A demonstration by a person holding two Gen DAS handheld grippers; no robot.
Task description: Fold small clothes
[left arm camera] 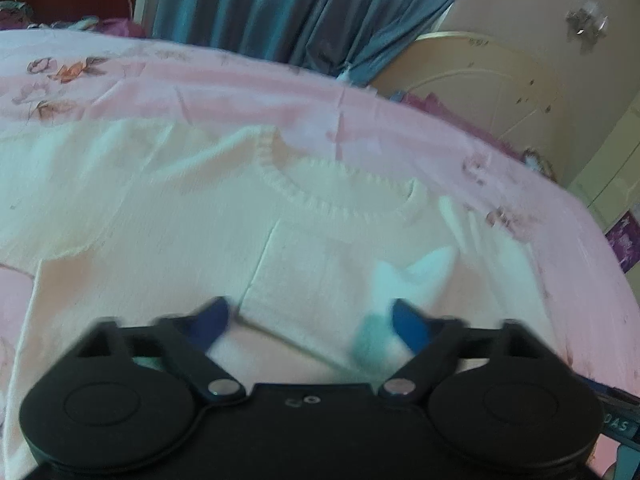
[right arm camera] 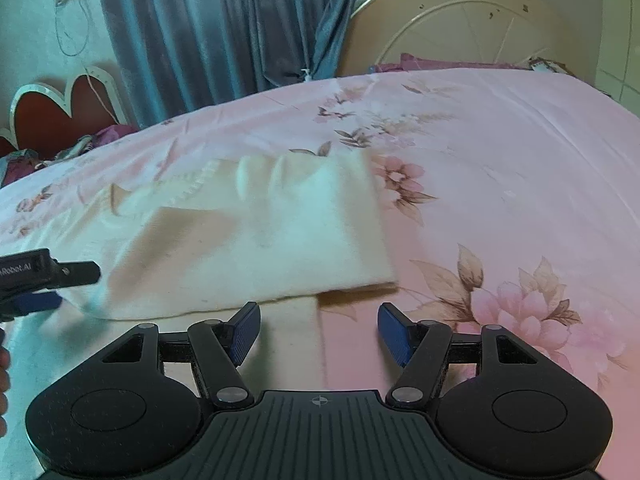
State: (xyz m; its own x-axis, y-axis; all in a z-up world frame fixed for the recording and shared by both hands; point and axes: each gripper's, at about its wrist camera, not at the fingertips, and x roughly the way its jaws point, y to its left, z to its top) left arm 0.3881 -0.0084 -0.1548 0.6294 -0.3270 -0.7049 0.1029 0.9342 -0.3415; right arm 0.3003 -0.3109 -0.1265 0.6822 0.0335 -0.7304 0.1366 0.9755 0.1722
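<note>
A cream knitted sweater with a ribbed round neckline lies flat on the pink floral bedsheet. My left gripper hovers low over the sweater's chest. Its blue pads stand apart, and a raised flap of cloth sits beside the right pad. In the right wrist view one side of the sweater lies folded over the body. My right gripper is open above the sweater's near edge, with nothing pinched between its pads. The left gripper shows at that view's left edge, at the sweater's side.
A blue curtain hangs behind the bed. A red heart-shaped headboard stands at one end and a round cream bed frame at the other. Purple bedding lies along the far edge. A person's hand shows at the left.
</note>
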